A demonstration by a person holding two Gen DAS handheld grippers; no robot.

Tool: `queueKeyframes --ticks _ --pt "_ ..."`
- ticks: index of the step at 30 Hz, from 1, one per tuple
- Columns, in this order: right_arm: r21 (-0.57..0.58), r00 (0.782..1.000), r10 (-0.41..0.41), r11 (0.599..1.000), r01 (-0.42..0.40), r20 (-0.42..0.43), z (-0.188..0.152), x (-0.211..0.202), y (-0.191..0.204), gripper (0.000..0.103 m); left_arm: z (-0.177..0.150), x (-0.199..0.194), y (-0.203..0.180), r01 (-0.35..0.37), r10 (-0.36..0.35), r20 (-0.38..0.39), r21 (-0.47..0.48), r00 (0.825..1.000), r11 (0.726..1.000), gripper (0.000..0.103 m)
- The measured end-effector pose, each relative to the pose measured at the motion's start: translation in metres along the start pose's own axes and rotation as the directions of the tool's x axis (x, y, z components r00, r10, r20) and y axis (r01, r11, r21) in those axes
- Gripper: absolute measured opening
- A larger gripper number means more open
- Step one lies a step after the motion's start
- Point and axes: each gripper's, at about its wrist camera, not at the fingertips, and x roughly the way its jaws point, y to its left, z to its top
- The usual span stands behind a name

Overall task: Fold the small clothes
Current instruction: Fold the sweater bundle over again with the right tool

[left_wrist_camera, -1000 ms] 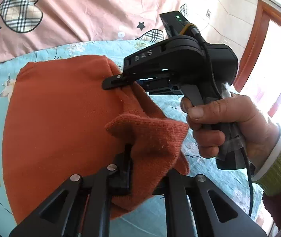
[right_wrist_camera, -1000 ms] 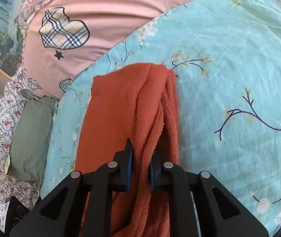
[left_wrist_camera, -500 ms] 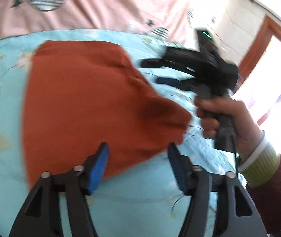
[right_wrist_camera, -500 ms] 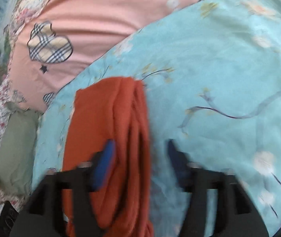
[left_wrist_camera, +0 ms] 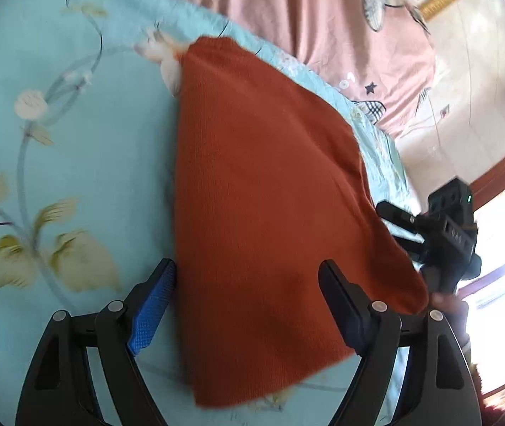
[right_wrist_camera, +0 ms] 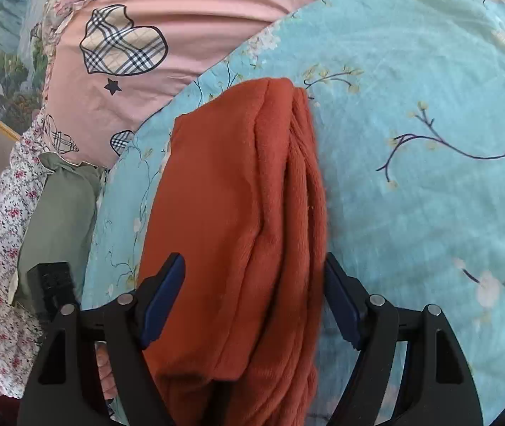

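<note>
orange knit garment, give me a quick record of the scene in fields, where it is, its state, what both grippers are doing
garment: orange knit garment, folded, layered edges on one side
surface: light blue floral sheet
left gripper: jaws opening, garment between them, pads not pressing
right gripper: jaws opening, straddling the garment's folded edge, not gripping
behind: pink quilt with plaid hearts
beside the sheet: green cloth

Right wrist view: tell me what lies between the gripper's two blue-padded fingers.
The folded rust-orange knit garment lies on the turquoise floral sheet, running between the right gripper fingers; its jaws are opening, pads off the cloth.
</note>
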Motion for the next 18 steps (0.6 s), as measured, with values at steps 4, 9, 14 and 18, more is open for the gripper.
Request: queueKeyframes --ticks 4,9,14,18 --pt "0.048 0.999 0.029 0.998 -0.028 -0.028 0.004 0.018 -0.012 0.072 0.007 0.021 0.015 0.058 -0.06 -0.016 -0.079 0.998 0.995 0.065" --pt "0.095 0.996 0.081 0.993 -0.077 -0.046 0.003 0.032 -0.018 0.036 0.012 0.027 0.009 0.062 -0.062 -0.003 -0.044 0.998 0.997 0.031" --pt "0.063 0.996 0.094 0.994 -0.094 -0.003 -0.004 0.018 0.003 0.025 0.004 -0.009 -0.011 0.045 -0.047 0.045 0.038 0.998 0.998 0.025" --pt "-0.001 0.989 0.151 0.989 -0.151 -0.002 -0.022 0.011 0.04 0.025 -0.019 -0.061 -0.012 0.002 -0.01 0.097 0.078 0.995 0.997 0.024"
